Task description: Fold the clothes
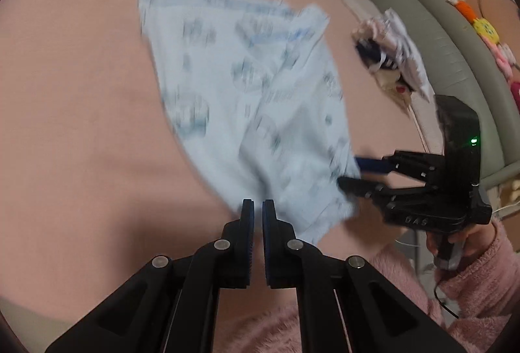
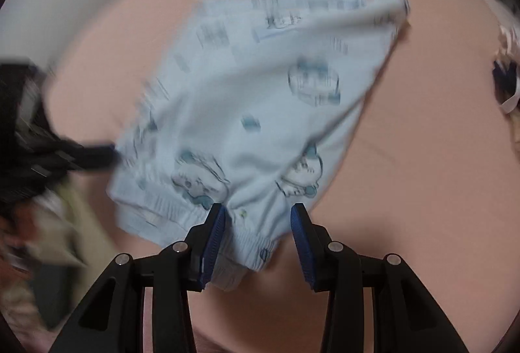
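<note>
Fingers of the right gripper (image 2: 258, 216) stood spread astride the light-blue printed cotton shorts' (image 2: 253, 112) waistband. Left gripper (image 1: 257, 206), nearly pressed together, sat at their lower edge, pinching nothing I could see.

1. The garment (image 1: 253, 112) lies on the bed sheet (image 1: 81, 125), about mid-scene in both wrist views.
2. In the left wrist view, the left gripper (image 1: 257, 216) sits at the garment's near edge, its fingers nearly together.
3. The right gripper (image 1: 352, 172) reaches in from the right and meets the garment's near right corner.
4. A pile of other clothes (image 1: 393, 57) lies on the sheet to the right of the garment, apart from it.
5. A padded rail (image 1: 455, 54) runs beyond that pile, at the far right.
6. In the right wrist view, the garment's (image 2: 253, 112) near hem lies between the right gripper's (image 2: 258, 223) spread fingers.
7. The left gripper (image 2: 110, 153) touches the garment's left edge.
</note>
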Tool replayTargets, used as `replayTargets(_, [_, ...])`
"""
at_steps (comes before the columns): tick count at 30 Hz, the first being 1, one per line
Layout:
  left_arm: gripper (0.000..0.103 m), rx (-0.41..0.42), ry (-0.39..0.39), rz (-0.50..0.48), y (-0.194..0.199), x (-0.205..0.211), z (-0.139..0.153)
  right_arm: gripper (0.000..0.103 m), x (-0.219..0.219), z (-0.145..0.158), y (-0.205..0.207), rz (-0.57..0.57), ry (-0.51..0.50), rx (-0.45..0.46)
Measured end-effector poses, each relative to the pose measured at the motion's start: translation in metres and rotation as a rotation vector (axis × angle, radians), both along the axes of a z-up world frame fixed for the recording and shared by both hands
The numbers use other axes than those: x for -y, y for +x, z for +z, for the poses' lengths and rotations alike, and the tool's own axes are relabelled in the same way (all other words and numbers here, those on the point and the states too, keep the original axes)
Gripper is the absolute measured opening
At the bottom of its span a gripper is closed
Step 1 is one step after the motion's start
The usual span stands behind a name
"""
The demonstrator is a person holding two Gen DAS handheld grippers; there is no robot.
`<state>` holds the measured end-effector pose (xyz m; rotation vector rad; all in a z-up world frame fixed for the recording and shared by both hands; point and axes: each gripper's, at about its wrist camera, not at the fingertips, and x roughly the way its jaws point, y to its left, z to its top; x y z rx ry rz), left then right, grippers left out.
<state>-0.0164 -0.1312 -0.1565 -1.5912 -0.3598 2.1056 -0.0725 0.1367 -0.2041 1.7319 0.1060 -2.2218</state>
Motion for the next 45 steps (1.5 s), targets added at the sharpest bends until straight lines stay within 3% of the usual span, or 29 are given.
replayTargets(2, [0.004,0.016,-0.004,-0.006,0.006,-0.005,-0.009,0.041,-0.009,0.002,0.004,-0.008,-0.023,0.010])
replayTargets(4, [0.004,0.015,0.093,0.060,0.004,0.007,-0.001,0.041,-0.019,0.008,0.004,-0.028,-0.026,0.045])
replayTargets(6, [0.007,0.001,0.173,0.099,0.001,0.016,0.009,0.042,-0.022,0.021,0.004,-0.034,-0.022,0.004])
replayTargets(8, [0.018,-0.019,0.172,0.082,-0.002,0.014,0.017,0.042,-0.022,0.028,-0.001,-0.053,-0.052,-0.030])
replayTargets(10, [0.048,-0.014,0.142,0.037,-0.004,0.004,0.016,0.042,-0.021,0.033,-0.007,-0.078,-0.092,-0.054])
replayTargets(14, [0.048,0.008,0.137,-0.027,-0.005,-0.015,0.005,0.042,-0.025,0.030,-0.007,-0.110,-0.105,-0.051])
replayTargets(16, [0.024,-0.001,0.085,-0.045,-0.008,-0.026,0.003,0.042,-0.027,0.028,-0.006,-0.126,-0.108,-0.046])
replayTargets(18, [0.013,-0.009,0.048,-0.048,-0.012,-0.032,0.002,0.042,-0.029,0.027,-0.005,-0.141,-0.110,-0.041])
replayTargets(22, [0.008,-0.074,0.021,-0.030,-0.005,-0.020,0.023,0.042,-0.031,0.021,-0.004,-0.161,-0.107,-0.028])
replayTargets(30, [0.009,-0.075,-0.002,0.006,0.008,-0.001,0.024,0.044,0.000,-0.006,0.001,-0.066,-0.016,0.011])
replayTargets(38, [0.013,-0.125,-0.045,0.047,-0.006,0.011,0.036,0.047,-0.010,0.020,-0.004,-0.025,-0.018,-0.005])
replayTargets(42, [0.041,-0.156,-0.005,0.098,-0.056,0.011,0.039,0.047,-0.025,0.035,-0.032,-0.084,-0.047,-0.078])
replayTargets(45, [0.044,-0.157,0.002,0.101,-0.106,-0.017,0.033,0.047,-0.040,0.045,-0.070,-0.152,-0.053,-0.135])
